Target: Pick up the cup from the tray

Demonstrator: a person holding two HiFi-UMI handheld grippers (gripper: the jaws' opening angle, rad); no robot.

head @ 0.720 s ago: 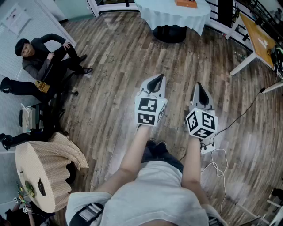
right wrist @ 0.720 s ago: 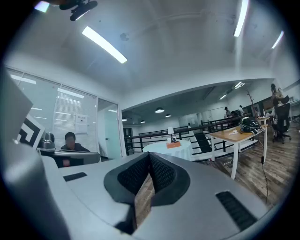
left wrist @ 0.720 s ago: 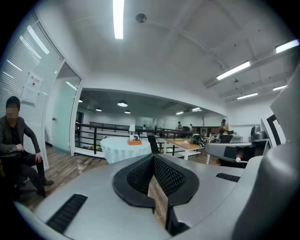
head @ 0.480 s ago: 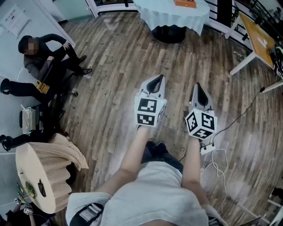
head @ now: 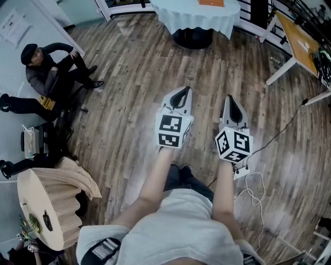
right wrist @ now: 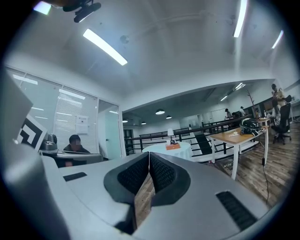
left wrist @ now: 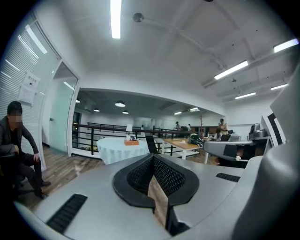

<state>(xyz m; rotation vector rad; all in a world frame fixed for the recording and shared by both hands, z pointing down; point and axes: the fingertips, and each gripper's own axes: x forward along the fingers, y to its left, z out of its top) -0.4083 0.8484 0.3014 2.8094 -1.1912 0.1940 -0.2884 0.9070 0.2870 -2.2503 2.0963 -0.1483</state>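
A round table with a pale cloth (head: 199,15) stands across the room, far from both grippers. An orange tray (head: 211,3) lies on it, cut by the top edge of the head view. In the left gripper view the tray (left wrist: 131,142) carries small items too tiny to tell apart, with a white lamp-like thing above them. The right gripper view shows the same tray (right wrist: 173,146). My left gripper (head: 182,92) and right gripper (head: 230,99) are held side by side over the wooden floor, both shut and empty. Their jaws meet tip to tip in the left gripper view (left wrist: 153,157) and the right gripper view (right wrist: 149,153).
A person (head: 46,72) sits on a chair at the left by a glass wall. A wooden table (head: 302,44) stands at the right. White cables (head: 252,189) lie on the floor near my feet. A cloth-draped round stand (head: 49,199) is at the lower left. A black railing (left wrist: 93,129) runs behind the round table.
The floor, the round table and the seated person have slid slightly up and left in the head view. Both grippers keep the same pose, side by side and shut.
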